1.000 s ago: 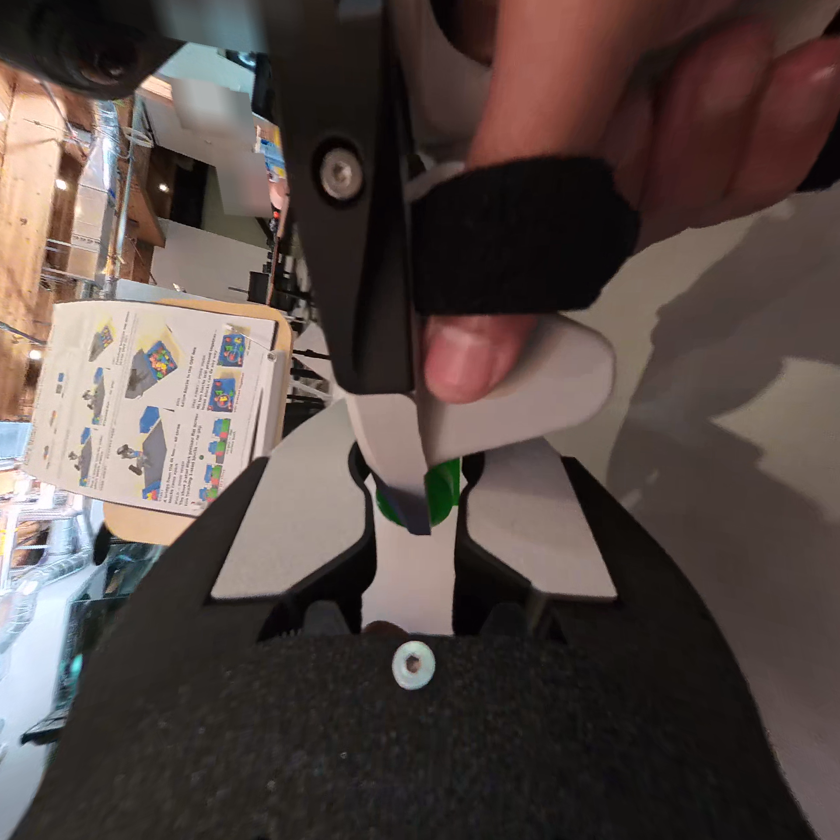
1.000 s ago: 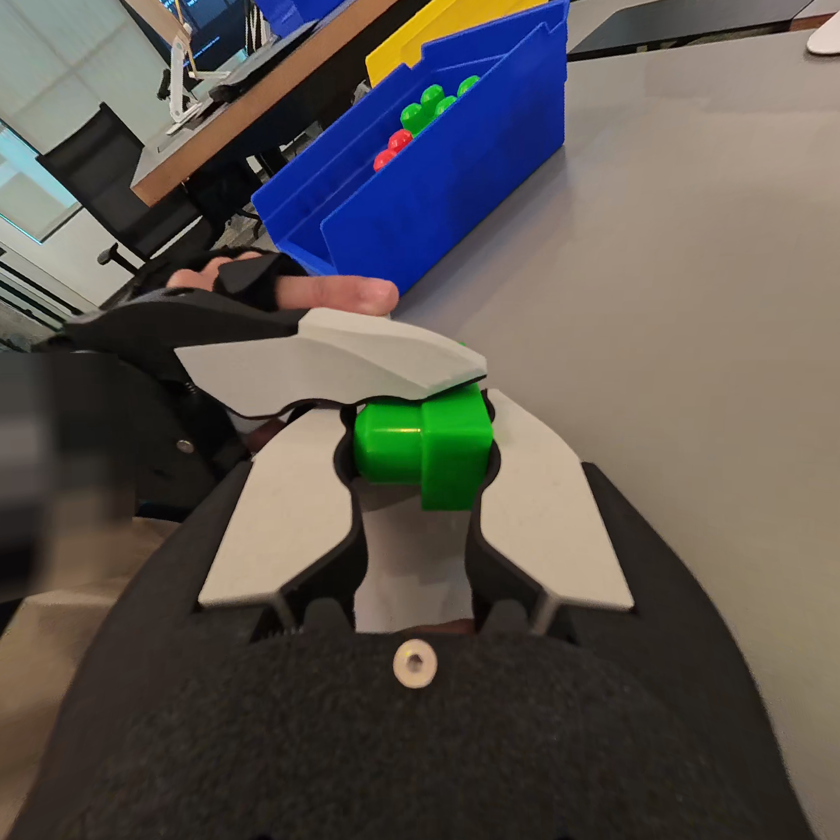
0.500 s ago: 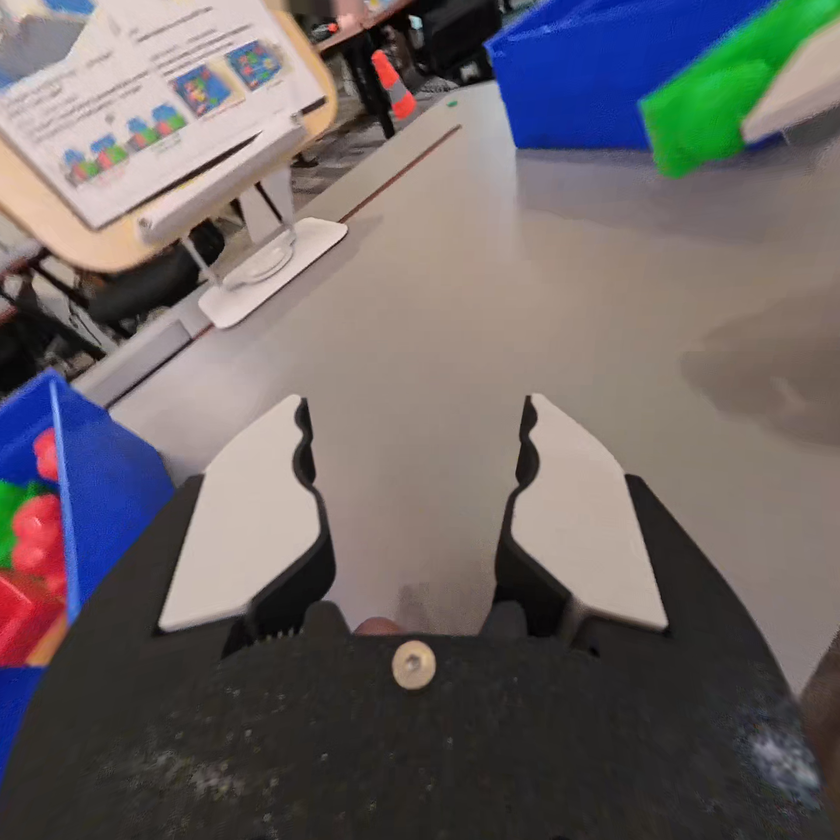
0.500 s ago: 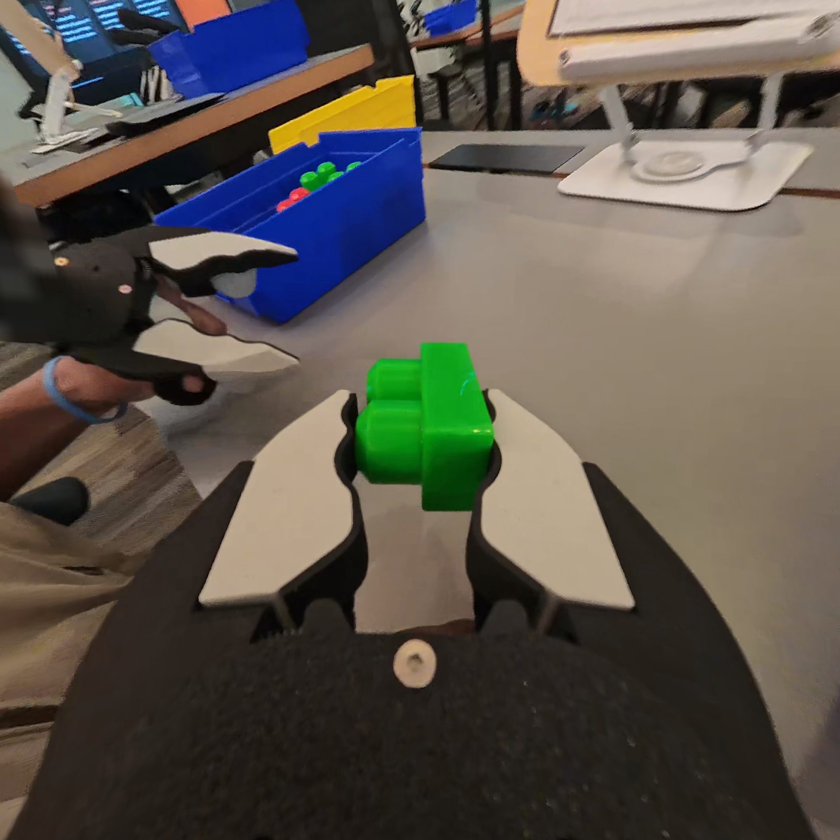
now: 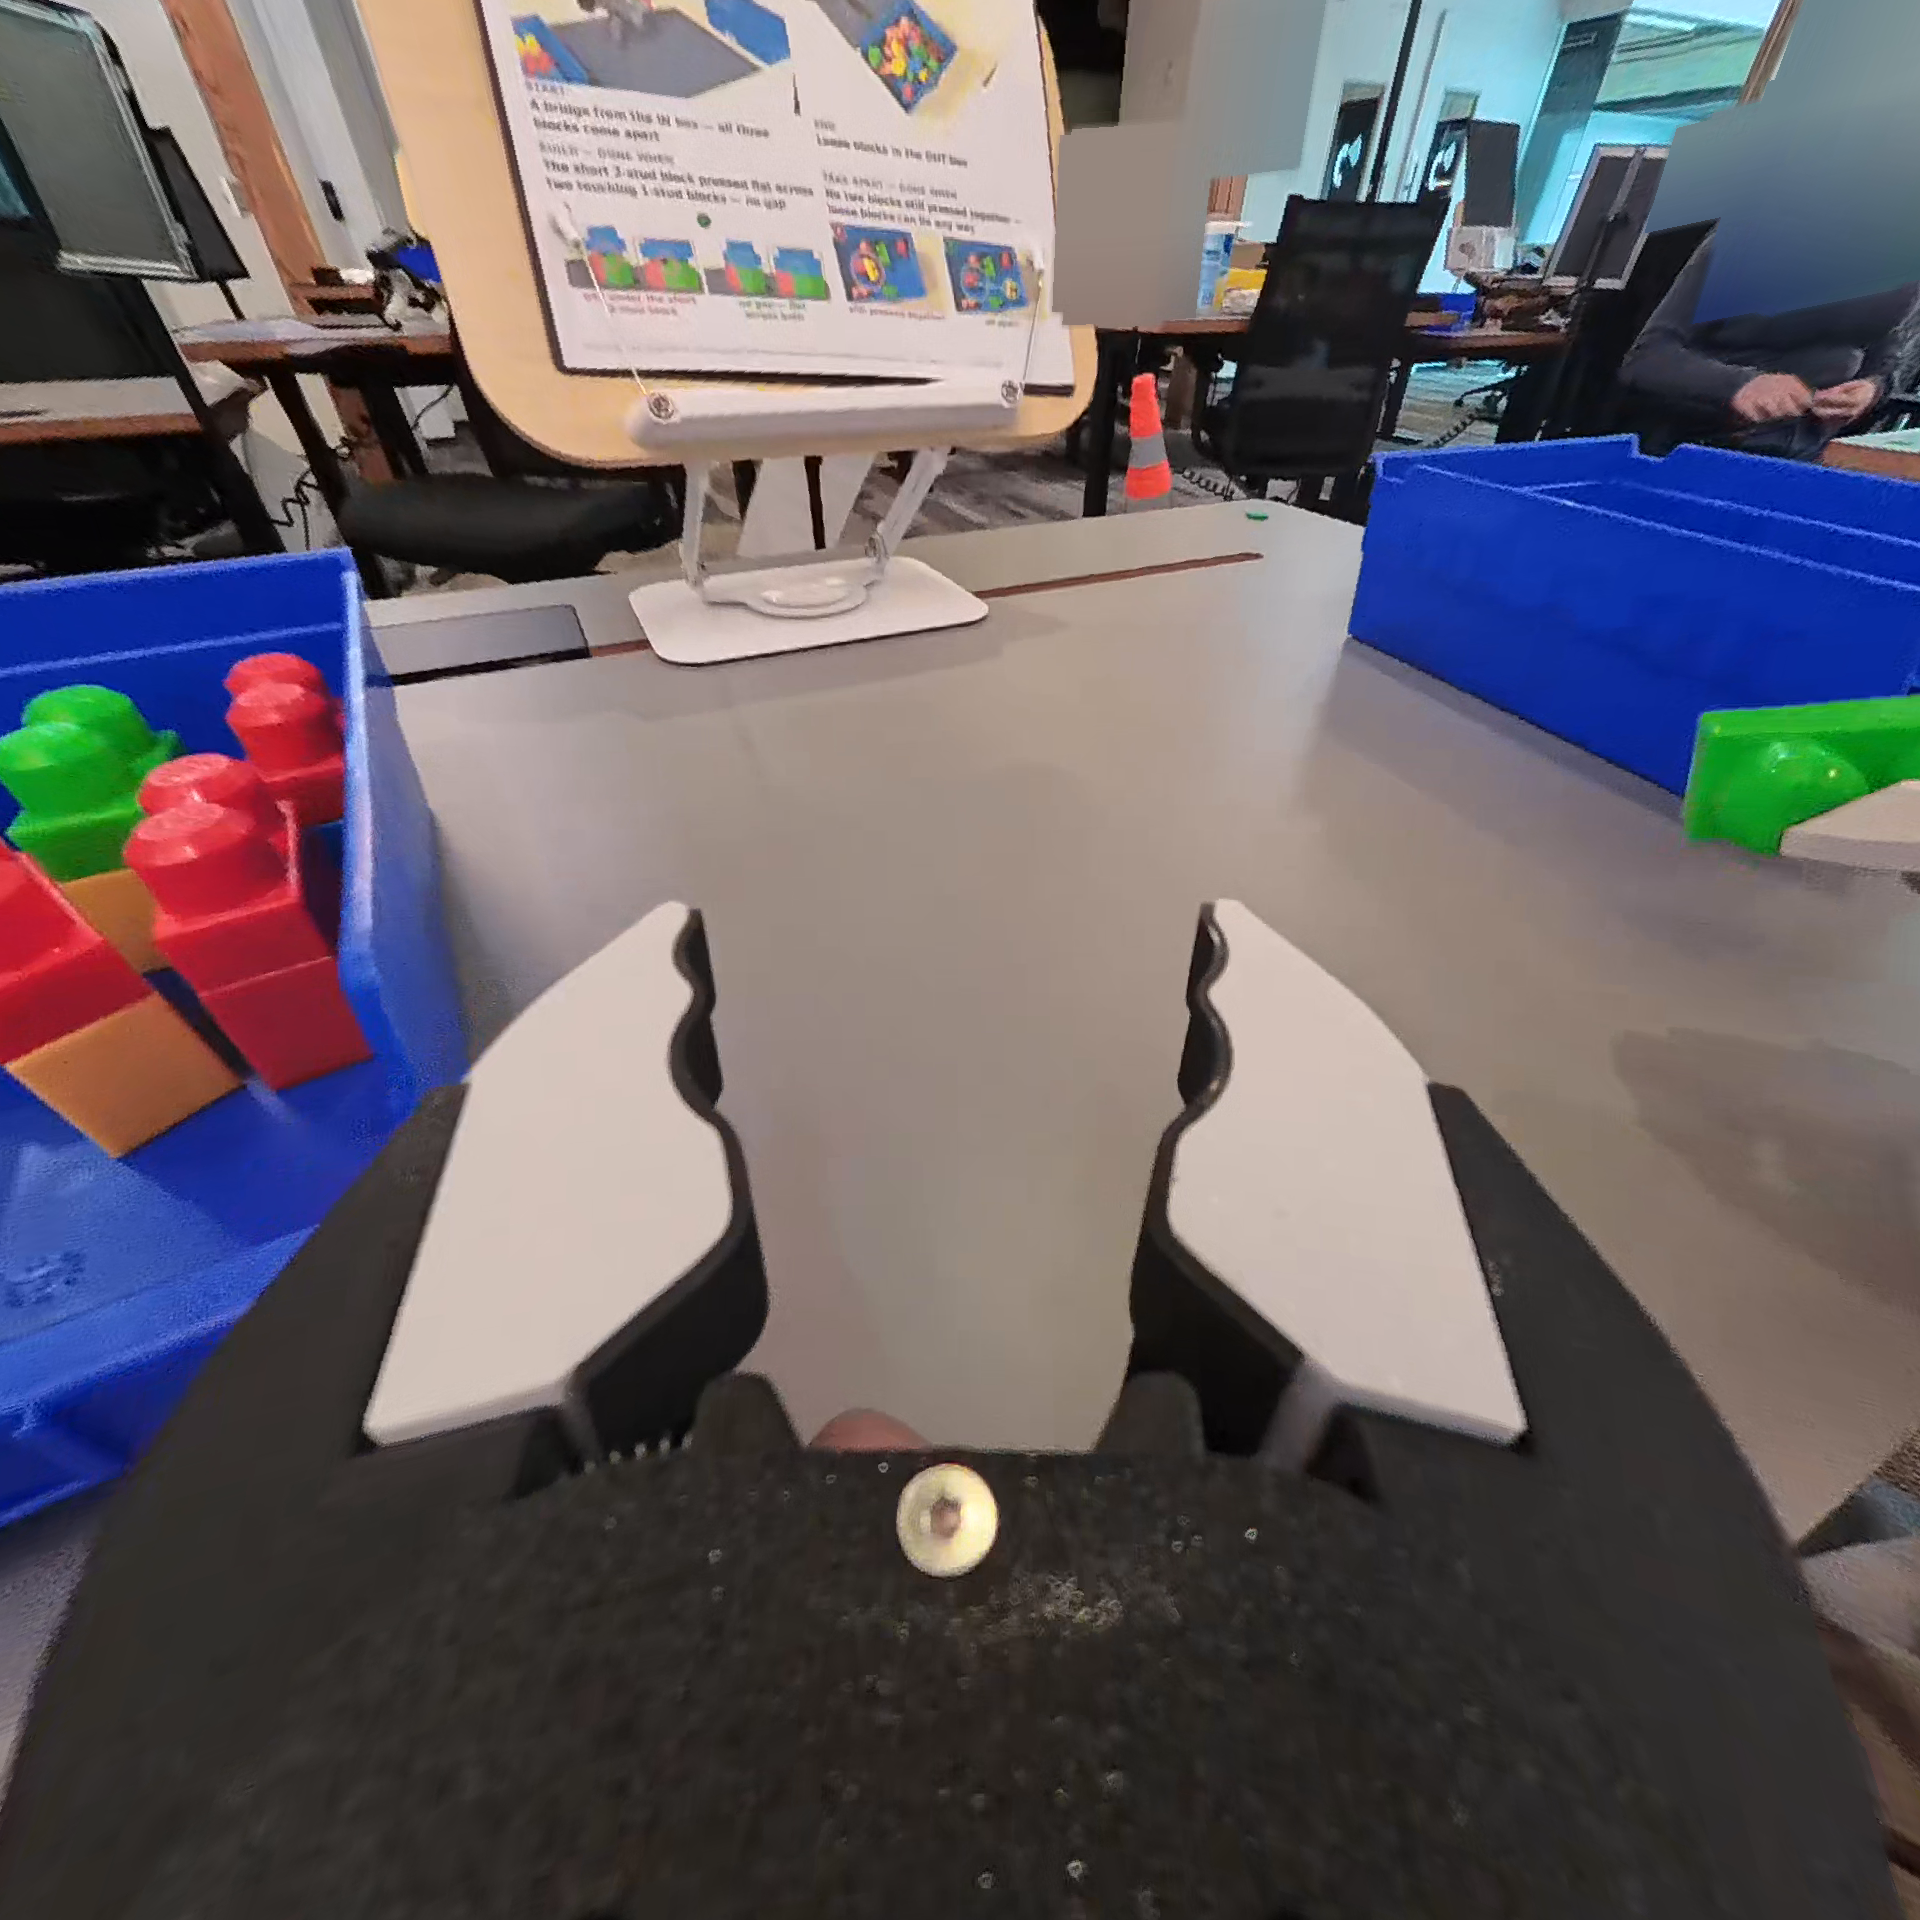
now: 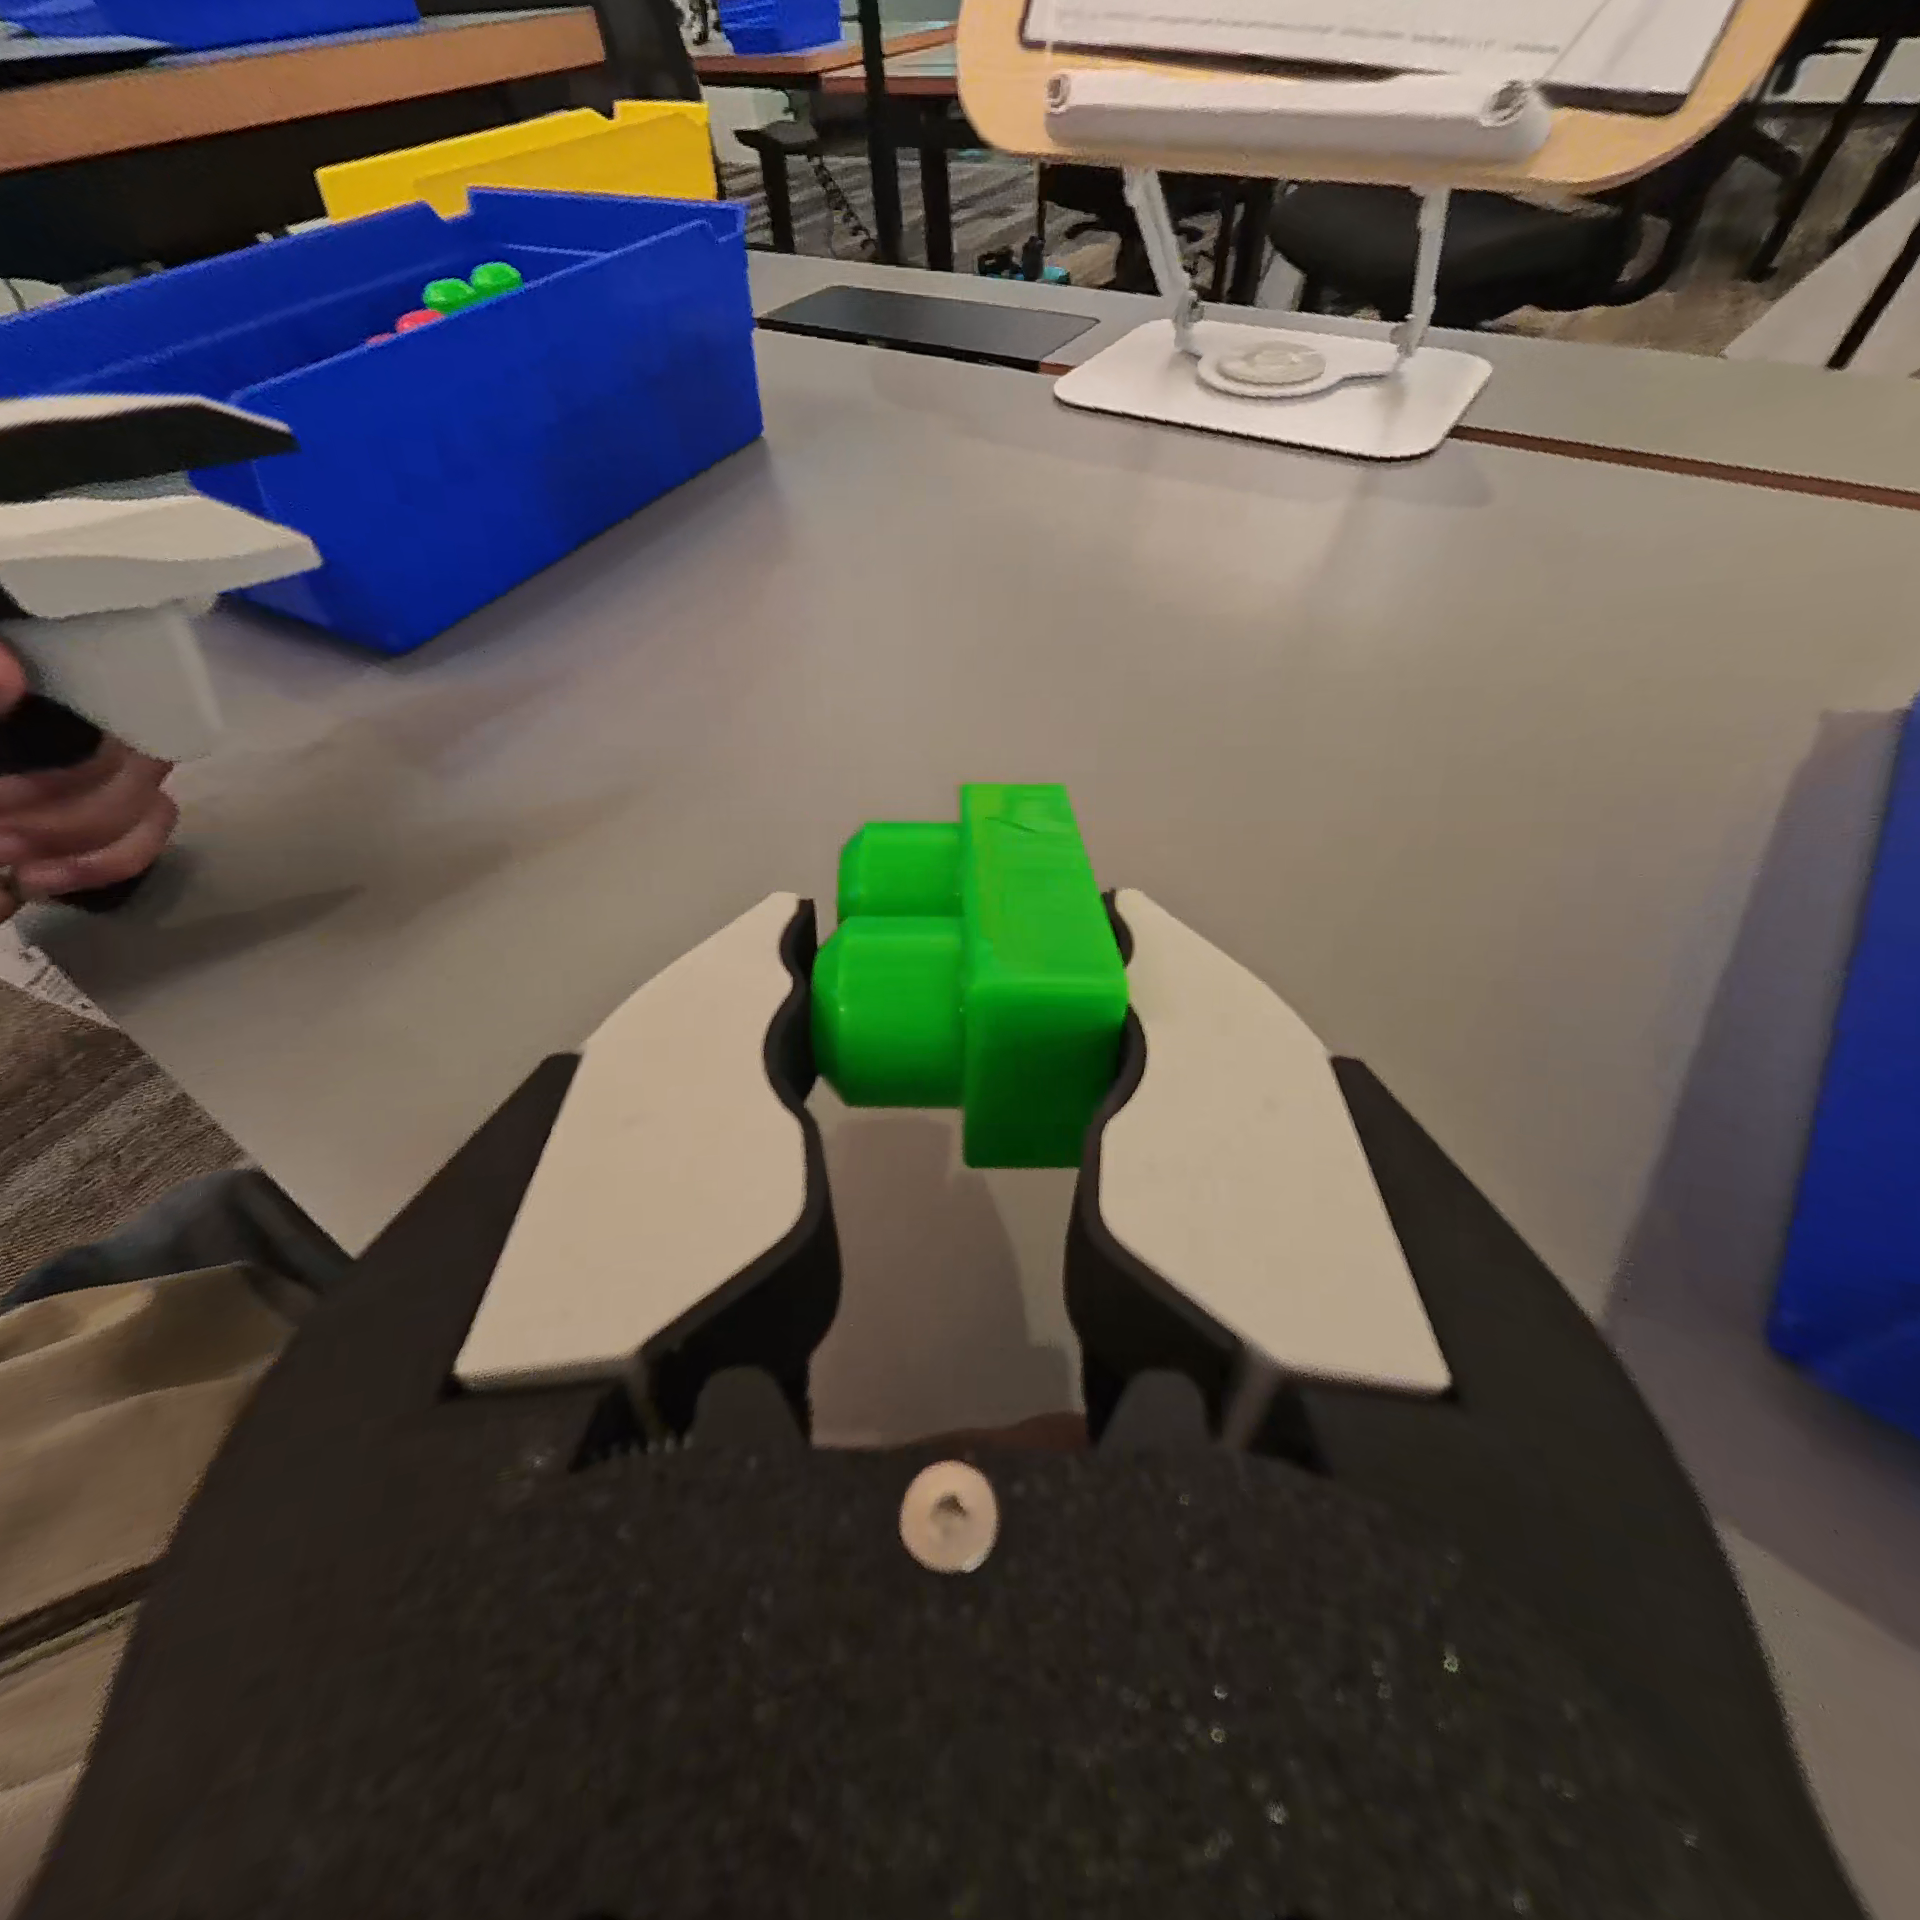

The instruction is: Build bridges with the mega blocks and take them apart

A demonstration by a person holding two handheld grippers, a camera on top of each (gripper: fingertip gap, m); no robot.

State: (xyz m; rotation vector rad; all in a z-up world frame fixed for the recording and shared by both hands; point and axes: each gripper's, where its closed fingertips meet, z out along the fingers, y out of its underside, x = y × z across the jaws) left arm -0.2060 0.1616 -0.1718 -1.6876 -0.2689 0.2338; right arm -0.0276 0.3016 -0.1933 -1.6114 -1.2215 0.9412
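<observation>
An open office room fills the background, with wooden desks (image 5: 260, 343), black chairs (image 5: 1320, 343), dark screens and a small orange cone (image 5: 1146, 436) on the carpet. A person sits at the far right, a hand (image 5: 1792, 400) showing at a desk. In front lies a wide grey table (image 5: 987, 810), smooth and matte, with a thin dark seam running across its far part and a flat black panel (image 6: 925, 322) set into it.

At the table's far edge stands a tan board on a white stand (image 5: 810, 608), carrying a printed sheet (image 5: 769, 177) with small pictures. On the left of the table sits a blue bin (image 5: 384, 790) holding red, green and orange blocks (image 5: 208, 904) stacked together. A second blue bin (image 5: 1621, 613) sits on the right side, and in the right wrist view a yellow bin (image 6: 540, 161) shows behind the left blue one.

The left gripper (image 5: 945, 966) hangs over bare table beside the left bin, its claw spread wide with nothing between the fingers. The right gripper (image 6: 961, 935) is clamped on a green block (image 6: 997, 977) with two studs, turned on its side so the studs point left. The block is held above the table, near the right bin, squeezed between the tips of both fingers.
</observation>
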